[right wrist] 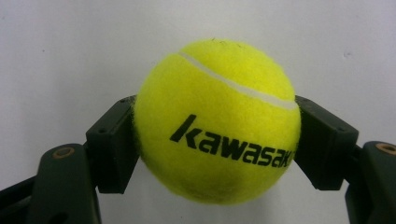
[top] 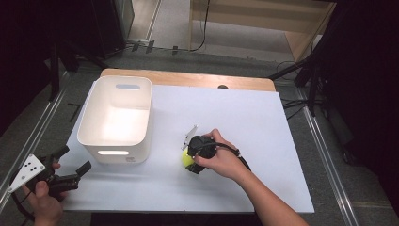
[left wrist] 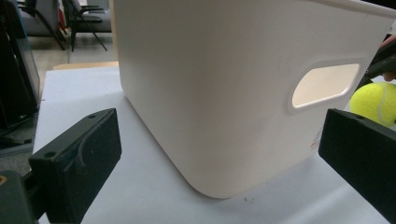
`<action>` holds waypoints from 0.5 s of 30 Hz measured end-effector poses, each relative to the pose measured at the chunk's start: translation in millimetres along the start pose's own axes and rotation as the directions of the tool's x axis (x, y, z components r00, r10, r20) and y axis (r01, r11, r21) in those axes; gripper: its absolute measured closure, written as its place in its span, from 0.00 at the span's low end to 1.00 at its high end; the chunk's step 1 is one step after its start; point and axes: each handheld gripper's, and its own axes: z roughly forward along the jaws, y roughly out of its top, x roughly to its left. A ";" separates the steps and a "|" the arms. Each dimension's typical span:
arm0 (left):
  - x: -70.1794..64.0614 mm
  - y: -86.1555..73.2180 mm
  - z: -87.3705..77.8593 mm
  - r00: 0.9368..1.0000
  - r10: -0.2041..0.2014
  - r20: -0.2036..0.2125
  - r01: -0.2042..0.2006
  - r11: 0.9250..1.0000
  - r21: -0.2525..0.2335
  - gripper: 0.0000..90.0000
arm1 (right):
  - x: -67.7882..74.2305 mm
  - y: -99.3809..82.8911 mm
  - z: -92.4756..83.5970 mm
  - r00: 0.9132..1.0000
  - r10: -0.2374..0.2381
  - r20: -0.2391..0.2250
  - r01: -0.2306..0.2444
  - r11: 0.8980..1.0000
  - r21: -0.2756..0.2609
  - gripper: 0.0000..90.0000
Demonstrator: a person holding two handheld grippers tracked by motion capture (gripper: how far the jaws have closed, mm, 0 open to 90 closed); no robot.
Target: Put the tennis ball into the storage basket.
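I have the right gripper (top: 190,162) clamped on the ball (right wrist: 217,121): in the right gripper view both black jaws press against its sides, and the yellow felt with black lettering sits squarely between them. In the high view the ball (top: 186,160) peeks out under the right hand (top: 221,157), low on the white bench (top: 263,141), just right of the bin (top: 115,120) and apart from it. My left gripper (top: 70,176) sits at the bench's near left corner in the left hand (top: 44,200), its jaws wide apart with nothing between them. In the left gripper view they frame the bin's (left wrist: 210,93) near wall and handle slot, with the ball (left wrist: 376,102) beyond.
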 end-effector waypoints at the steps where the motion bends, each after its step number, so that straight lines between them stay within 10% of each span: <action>1: 0.0 0.1 0.0 1.000 0.000 0.000 0.000 1.000 0.000 0.00 | -0.3 0.0 -0.8 1.000 0.000 -0.001 0.000 1.000 -0.001 0.26; 15: 0.1 0.1 -0.1 1.000 0.000 -0.001 0.000 1.000 0.002 0.00 | -6.2 6.7 -20.1 1.000 0.006 -0.003 -0.006 1.000 -0.023 0.26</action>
